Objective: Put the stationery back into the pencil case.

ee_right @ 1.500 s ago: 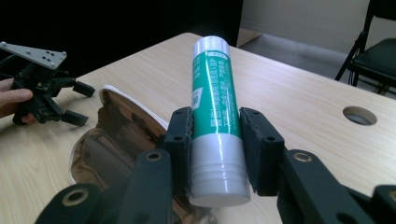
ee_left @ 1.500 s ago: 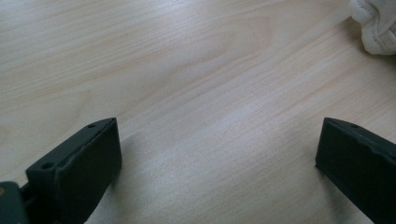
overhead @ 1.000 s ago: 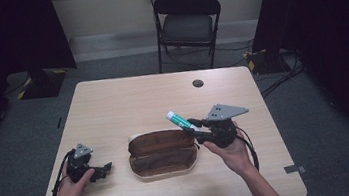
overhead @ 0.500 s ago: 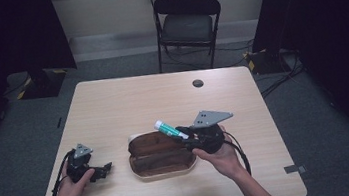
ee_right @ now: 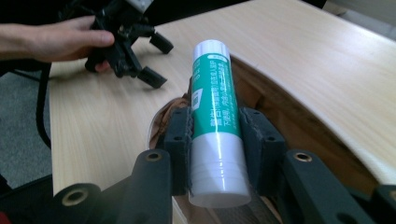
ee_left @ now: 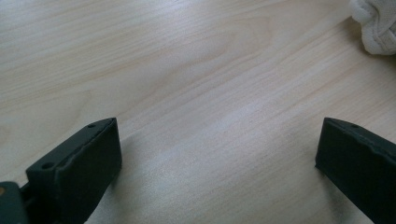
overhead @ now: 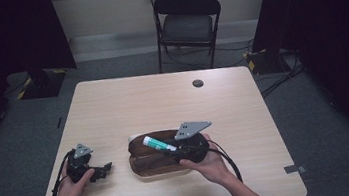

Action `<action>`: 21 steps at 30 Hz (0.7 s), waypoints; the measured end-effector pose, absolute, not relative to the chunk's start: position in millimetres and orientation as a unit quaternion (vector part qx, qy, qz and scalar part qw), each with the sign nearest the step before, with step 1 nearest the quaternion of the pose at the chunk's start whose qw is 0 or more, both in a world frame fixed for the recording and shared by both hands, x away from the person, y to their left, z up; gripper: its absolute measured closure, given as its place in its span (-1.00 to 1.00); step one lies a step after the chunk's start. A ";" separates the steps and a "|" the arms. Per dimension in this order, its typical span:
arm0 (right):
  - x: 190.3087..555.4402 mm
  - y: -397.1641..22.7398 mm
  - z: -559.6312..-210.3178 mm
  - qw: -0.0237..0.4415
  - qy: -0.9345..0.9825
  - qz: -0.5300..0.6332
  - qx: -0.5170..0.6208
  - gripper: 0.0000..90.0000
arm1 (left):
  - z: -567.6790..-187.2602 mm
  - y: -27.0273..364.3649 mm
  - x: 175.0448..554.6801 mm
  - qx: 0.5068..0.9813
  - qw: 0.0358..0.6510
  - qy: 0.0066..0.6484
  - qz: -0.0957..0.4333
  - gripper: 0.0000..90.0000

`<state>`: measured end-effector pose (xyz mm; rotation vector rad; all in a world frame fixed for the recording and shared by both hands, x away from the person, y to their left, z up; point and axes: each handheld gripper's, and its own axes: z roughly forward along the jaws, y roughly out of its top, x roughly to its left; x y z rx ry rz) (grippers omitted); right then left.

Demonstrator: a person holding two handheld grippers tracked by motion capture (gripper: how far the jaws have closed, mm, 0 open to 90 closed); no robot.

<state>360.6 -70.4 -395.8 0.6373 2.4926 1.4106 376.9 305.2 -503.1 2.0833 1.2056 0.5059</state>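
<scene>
step: placing tube into case, judged mid-lowering
right gripper (ee_right: 215, 140): clamped on green-and-white tube (ee_right: 214, 107)
tube: just above the open brown case (overhead: 145, 164), slanted over its middle
left gripper (overhead: 90, 168): jaws spread, nothing between, resting on table (overhead: 128, 103) left of case
next: likely lower tube into case hollow, then release

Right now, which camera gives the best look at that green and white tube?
The right gripper view: the tube is close, label visible, clamped between the right gripper's jaws. The high view shows it small above the brown case.
</scene>
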 end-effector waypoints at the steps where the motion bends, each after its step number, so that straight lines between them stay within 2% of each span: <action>1: 360.7 -68.2 -399.3 0.101 0.848 0.474 0.216 0.46 | -503.1 305.2 376.8 0.798 0.334 0.462 0.194 -1.00; 13: 376.9 -57.7 -431.8 0.078 0.870 0.434 0.222 0.46 | -503.1 305.2 376.8 0.798 0.335 0.462 0.194 -1.00; 21: 386.3 -54.4 -439.2 0.076 0.870 0.429 0.231 0.46 | -503.0 305.3 376.8 0.798 0.334 0.462 0.195 -1.00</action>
